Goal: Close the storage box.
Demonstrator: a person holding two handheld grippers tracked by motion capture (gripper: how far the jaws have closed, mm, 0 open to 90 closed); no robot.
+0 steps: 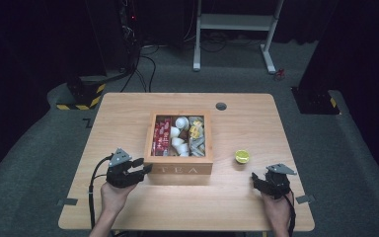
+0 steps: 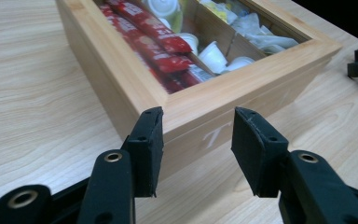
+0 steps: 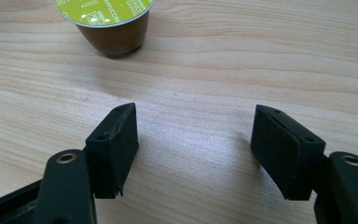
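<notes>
Black fingers (image 2: 150, 149) of our left gripper (image 2: 198, 154) stand nearest us, parted about as wide as the near corner of the wooden tea box (image 2: 186, 109) they frame, and they hold nothing. We keep them low and level with the box's front wall, just short of it, so that they can steady or nudge the box; whether a pad already touches the wood we cannot tell. Beyond them, under the box's clear lid, lie red sachets (image 2: 151, 35) in one compartment, white creamer cups (image 2: 213, 55) in the middle one and pale wrapped packets (image 2: 261, 32) in the far one.

Our right gripper (image 3: 196, 151) also has its fingers (image 3: 114, 147) spread wide and empty above bare counter (image 3: 261, 60). It points toward the coffee capsule (image 3: 114, 23), a brown cup with a lime-green foil lid that stands upright just ahead and off to one side, not yet between the pads. The wide opening suits the capsule's round body.

From above, the capsule (image 1: 242, 156) sits alone on the counter, right of the box (image 1: 180, 140) and apart from it, with the right gripper (image 1: 264, 182) near it and the left gripper (image 1: 138, 168) at the box's front left corner. We judge that the capsule belongs among the box's contents.
</notes>
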